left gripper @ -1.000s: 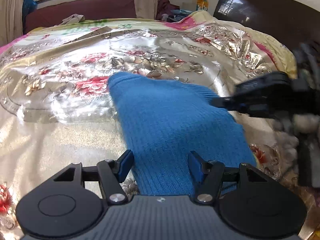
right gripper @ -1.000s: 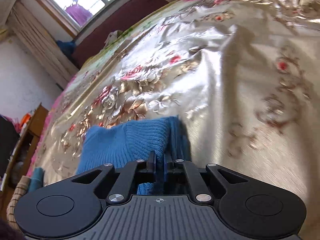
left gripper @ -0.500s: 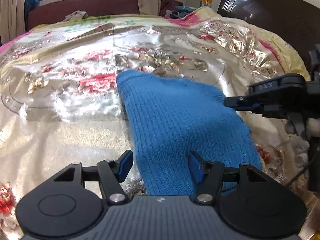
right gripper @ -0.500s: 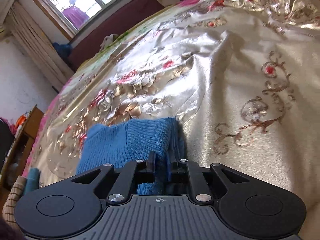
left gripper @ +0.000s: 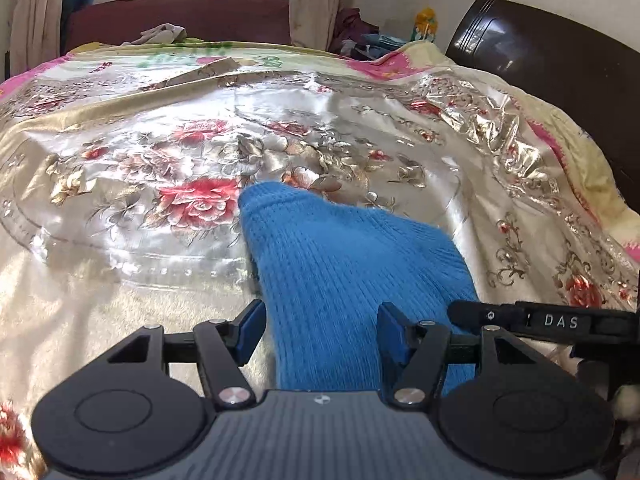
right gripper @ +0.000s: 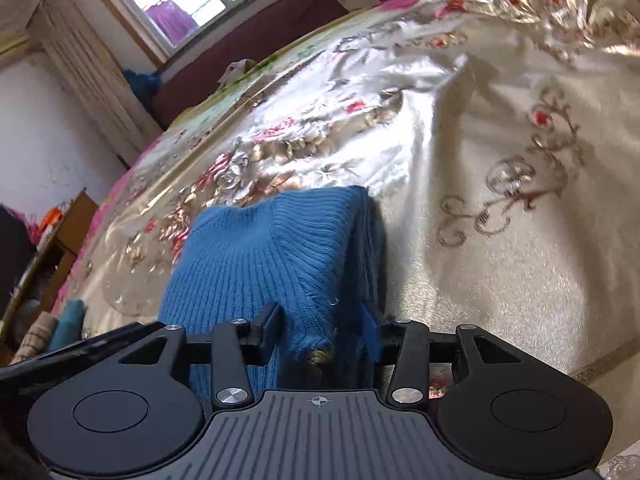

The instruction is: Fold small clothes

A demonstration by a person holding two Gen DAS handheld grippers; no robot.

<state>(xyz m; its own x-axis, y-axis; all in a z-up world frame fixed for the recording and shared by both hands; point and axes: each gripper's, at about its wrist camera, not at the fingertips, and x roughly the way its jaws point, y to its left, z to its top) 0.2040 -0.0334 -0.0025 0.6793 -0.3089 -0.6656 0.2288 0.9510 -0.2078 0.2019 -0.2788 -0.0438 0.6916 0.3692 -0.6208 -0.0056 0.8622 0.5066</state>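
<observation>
A blue knitted garment (left gripper: 344, 268) lies folded on the shiny floral bedspread (left gripper: 160, 168). My left gripper (left gripper: 320, 330) is open, its jaws either side of the garment's near end, holding nothing. My right gripper (right gripper: 326, 330) is open too, its jaws standing apart around the garment's ribbed edge (right gripper: 316, 248). The right gripper also shows in the left wrist view (left gripper: 520, 320), at the garment's right side.
A dark headboard (left gripper: 560, 80) stands at the right of the bed. A maroon sofa (left gripper: 180, 20) and window are beyond the far edge. Loose clothes (left gripper: 356, 36) lie at the far corner. A wooden shelf (right gripper: 52, 240) stands left of the bed.
My right gripper has opened and let go of the garment's edge. It has come down lower beside the garment. The left gripper has stayed open.
</observation>
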